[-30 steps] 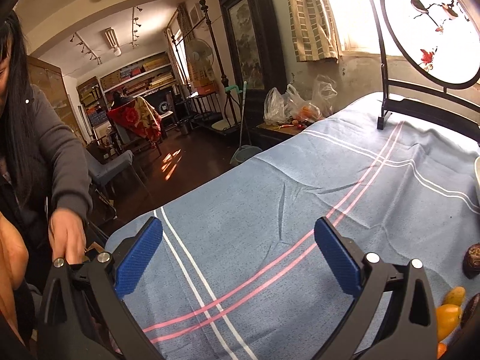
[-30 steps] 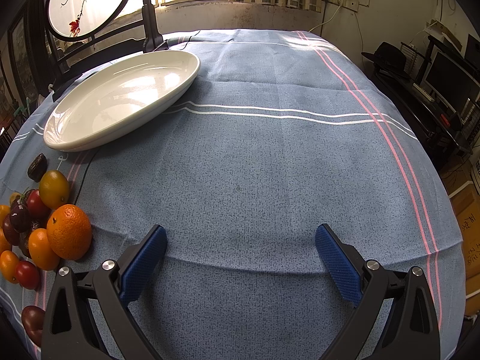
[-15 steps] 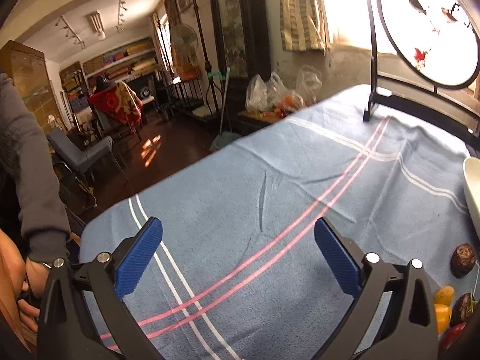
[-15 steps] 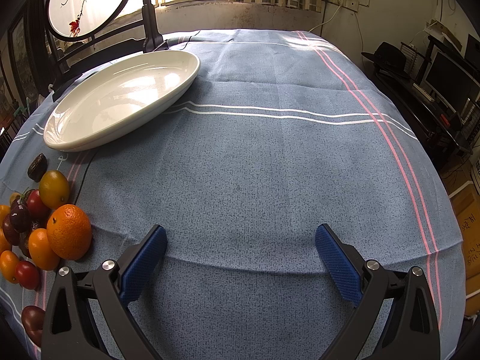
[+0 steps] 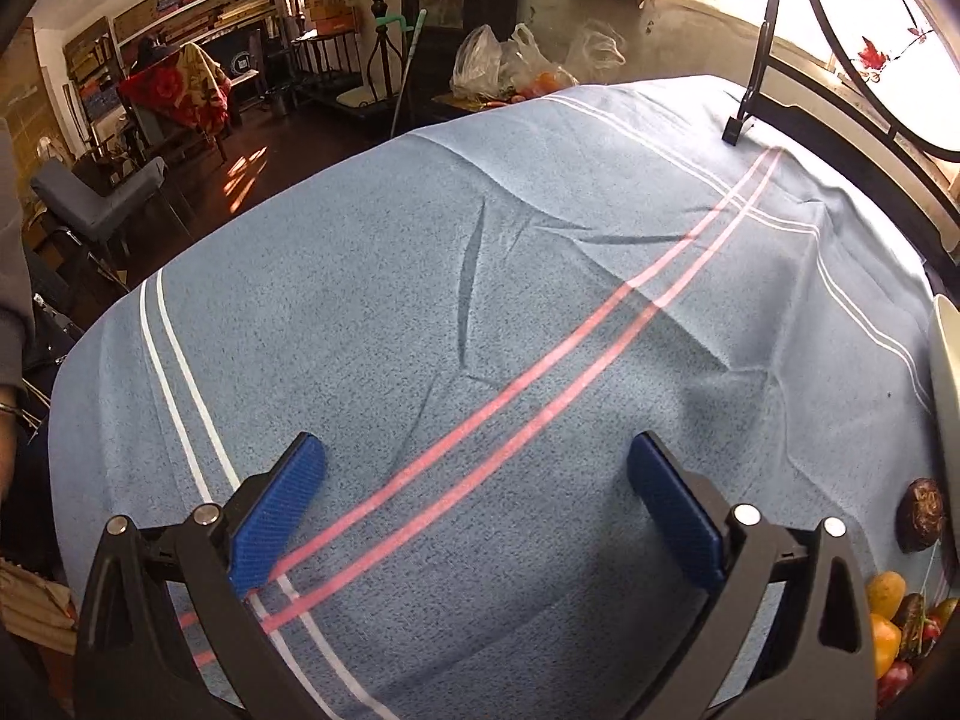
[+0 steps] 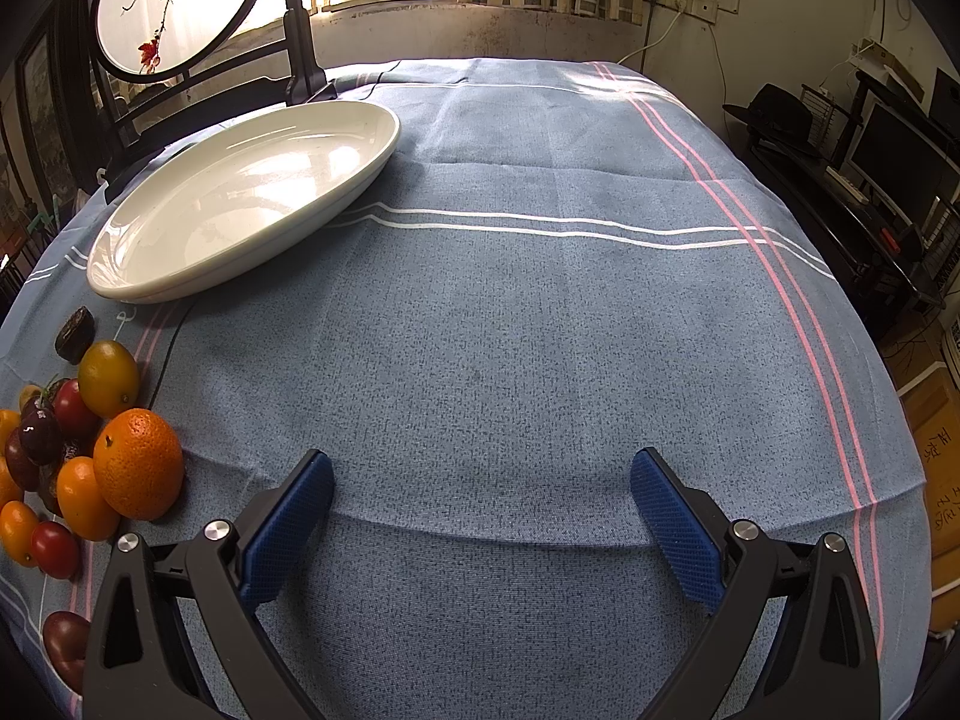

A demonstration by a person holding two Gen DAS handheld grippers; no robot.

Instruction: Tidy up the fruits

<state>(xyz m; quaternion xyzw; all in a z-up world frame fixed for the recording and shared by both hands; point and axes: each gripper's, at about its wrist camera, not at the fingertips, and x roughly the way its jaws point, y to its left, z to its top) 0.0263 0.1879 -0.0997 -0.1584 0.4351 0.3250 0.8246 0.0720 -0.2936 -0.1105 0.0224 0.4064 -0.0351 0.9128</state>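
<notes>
Blue cloth: a blue tablecloth (image 6: 540,330) with pink and white stripes covers the whole table in both views.
Left gripper: the left gripper (image 5: 477,513), low centre of the left wrist view, has its two blue-padded fingers (image 5: 282,510) spread wide over bare cloth, holding nothing.
Right gripper: the right gripper (image 6: 480,516), low centre of the right wrist view, is likewise spread wide and empty above the cloth.
Plate: one white oval plate (image 6: 240,204) sits empty in the upper left of the right wrist view; only a sliver of its rim (image 5: 948,384) shows at the right edge of the left wrist view.
Fruit pile: the fruit is heaped at the lower left edge of the right wrist view, well apart from both grippers and near the plate.
Count: one large orange (image 6: 138,463); one yellow-green oval fruit (image 6: 108,379) above it; about three small orange fruits, one at (image 6: 90,498); at least two red tomatoes, one at (image 6: 55,549); several dark purple fruits (image 6: 39,435), their number unclear in the cluster.
Strays: one dark wrinkled fruit (image 6: 75,335) lies alone between pile and plate; one dark red fruit (image 6: 66,639) lies apart at the bottom left.
Backdrop: one round painted screen (image 6: 180,0) stands behind the plate.
Person: a grey sleeve (image 5: 12,228) shows at the far left of the left wrist view.
</notes>
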